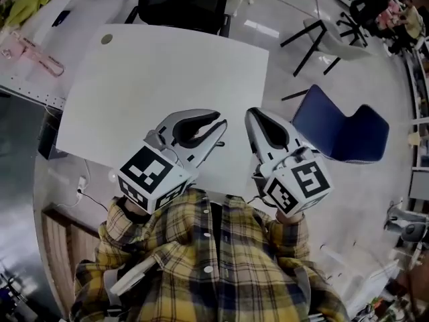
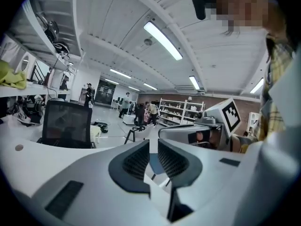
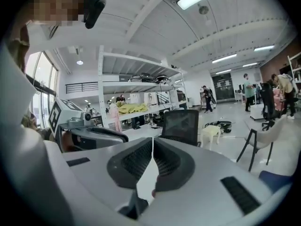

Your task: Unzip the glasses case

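No glasses case shows in any view. In the head view both grippers are raised close to the person's plaid shirt, over the near edge of the white table (image 1: 161, 79). My left gripper (image 1: 221, 122) points toward the table's right side. In the left gripper view, my left gripper (image 2: 153, 150) has its pads a narrow slit apart with nothing between them. My right gripper (image 1: 249, 113) sits just right of it, pointing away from the person. In the right gripper view, my right gripper (image 3: 152, 147) has its pads pressed together and holds nothing. Each gripper view looks out level across the room.
The white table carries only a small round grommet (image 1: 106, 39) at its far left corner. A black office chair (image 1: 184, 2) stands behind it and a blue chair (image 1: 338, 129) to its right. Shelving, benches and several people fill the room beyond.
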The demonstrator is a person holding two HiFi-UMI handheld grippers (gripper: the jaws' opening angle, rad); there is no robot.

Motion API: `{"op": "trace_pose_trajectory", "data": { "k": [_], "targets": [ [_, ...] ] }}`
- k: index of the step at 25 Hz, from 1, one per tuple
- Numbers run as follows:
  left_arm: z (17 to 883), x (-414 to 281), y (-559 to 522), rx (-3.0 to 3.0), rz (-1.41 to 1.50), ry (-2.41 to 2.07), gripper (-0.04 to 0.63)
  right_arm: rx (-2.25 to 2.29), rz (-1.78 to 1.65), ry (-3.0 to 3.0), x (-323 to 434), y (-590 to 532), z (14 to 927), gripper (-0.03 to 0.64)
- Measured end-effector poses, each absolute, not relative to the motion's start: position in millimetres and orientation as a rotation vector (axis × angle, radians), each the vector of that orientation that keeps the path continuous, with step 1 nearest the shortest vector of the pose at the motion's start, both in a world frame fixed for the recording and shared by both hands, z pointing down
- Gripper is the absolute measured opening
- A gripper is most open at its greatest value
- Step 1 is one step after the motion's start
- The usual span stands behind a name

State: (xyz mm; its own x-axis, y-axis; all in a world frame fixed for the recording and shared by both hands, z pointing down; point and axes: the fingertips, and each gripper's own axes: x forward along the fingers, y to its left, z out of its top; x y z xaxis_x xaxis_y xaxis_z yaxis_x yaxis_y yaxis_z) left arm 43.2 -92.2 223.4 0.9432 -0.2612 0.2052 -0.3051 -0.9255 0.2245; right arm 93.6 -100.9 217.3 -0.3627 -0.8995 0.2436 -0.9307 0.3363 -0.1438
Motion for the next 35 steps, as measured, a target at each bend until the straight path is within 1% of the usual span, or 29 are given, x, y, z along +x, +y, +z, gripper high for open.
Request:
{"op": "trace_pose_trajectory", "data": {
  "k": [4,5,23,35],
  "targets": [
    [208,50,-82,2.854,0.234,-0.412,0.029,1.694,0.366,-2.473,89,-86,206,0.0],
    [207,52,-80,2.855,0.236,-0.41,0.009,1.691,0.371,-2.476,89,-83,205,0.0],
    [190,44,-89,2.931,0.256,-0.426,0.008,1.646,0.345,-2.443,80,-88,194,-0.002],
    [198,45,-84,3.004,0.352,-0.432,0.008,1.599,0.385,-2.453,80,-72,214,-0.002]
  ]
}}
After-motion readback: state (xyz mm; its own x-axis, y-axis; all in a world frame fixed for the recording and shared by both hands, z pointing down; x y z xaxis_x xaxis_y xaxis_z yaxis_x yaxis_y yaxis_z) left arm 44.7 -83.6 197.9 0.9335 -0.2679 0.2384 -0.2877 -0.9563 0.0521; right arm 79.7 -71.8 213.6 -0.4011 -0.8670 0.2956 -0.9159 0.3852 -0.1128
